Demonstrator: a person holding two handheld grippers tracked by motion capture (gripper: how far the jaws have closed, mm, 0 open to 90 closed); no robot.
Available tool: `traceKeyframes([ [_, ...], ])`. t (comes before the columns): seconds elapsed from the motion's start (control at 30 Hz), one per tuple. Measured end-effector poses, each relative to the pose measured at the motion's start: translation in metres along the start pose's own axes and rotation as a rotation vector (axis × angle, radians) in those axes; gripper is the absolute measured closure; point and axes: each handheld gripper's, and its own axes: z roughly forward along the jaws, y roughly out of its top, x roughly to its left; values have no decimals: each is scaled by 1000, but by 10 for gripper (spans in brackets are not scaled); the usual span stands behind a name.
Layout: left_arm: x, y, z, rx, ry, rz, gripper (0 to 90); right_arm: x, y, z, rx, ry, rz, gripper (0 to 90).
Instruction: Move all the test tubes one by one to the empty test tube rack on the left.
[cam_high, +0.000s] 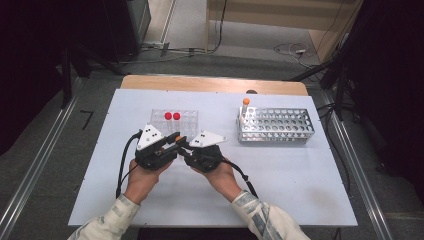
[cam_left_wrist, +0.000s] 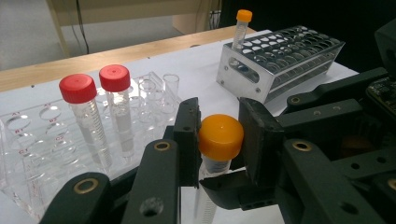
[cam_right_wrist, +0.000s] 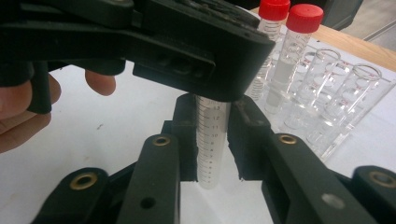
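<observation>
An orange-capped clear tube (cam_left_wrist: 220, 136) is held upright just above the white table between both grippers. My left gripper (cam_left_wrist: 219, 140) is shut on its orange cap (cam_high: 178, 136), one pad on each side. In the right gripper view the tube's graduated body (cam_right_wrist: 211, 140) stands between the jaws of my right gripper (cam_right_wrist: 212, 140), which sit close beside it with slim gaps and do not press on it. The left gripper's black body (cam_right_wrist: 187, 46) hangs over the tube's top there. In the high view the left gripper (cam_high: 172, 142) and right gripper (cam_high: 183, 145) meet tip to tip at the table's middle.
Just behind the grippers a clear plastic rack (cam_high: 189, 120) holds two red-capped tubes (cam_high: 172, 116). To the right stands a metal rack (cam_high: 280, 126) with one orange-capped tube (cam_high: 245, 105) in its near-left corner. The white table (cam_high: 300, 185) ends at a wooden strip at the back.
</observation>
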Motion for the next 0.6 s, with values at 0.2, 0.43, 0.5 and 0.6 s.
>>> traceKeyframes([
  [0.2, 18, 9, -10, -30, 60, -44, 697, -12, 2, -8, 11, -14, 21, 443],
  [0.43, 39, 26, -18, -66, 130, -80, 697, -32, 0, -25, 19, -63, 35, 380],
  [0.5, 44, 33, -19, -71, 155, -71, 697, -37, -2, -28, 21, -73, 43, 379],
  [0.6, 53, 42, -16, -78, 189, -70, 697, -43, -5, -33, 21, -89, 56, 379],
])
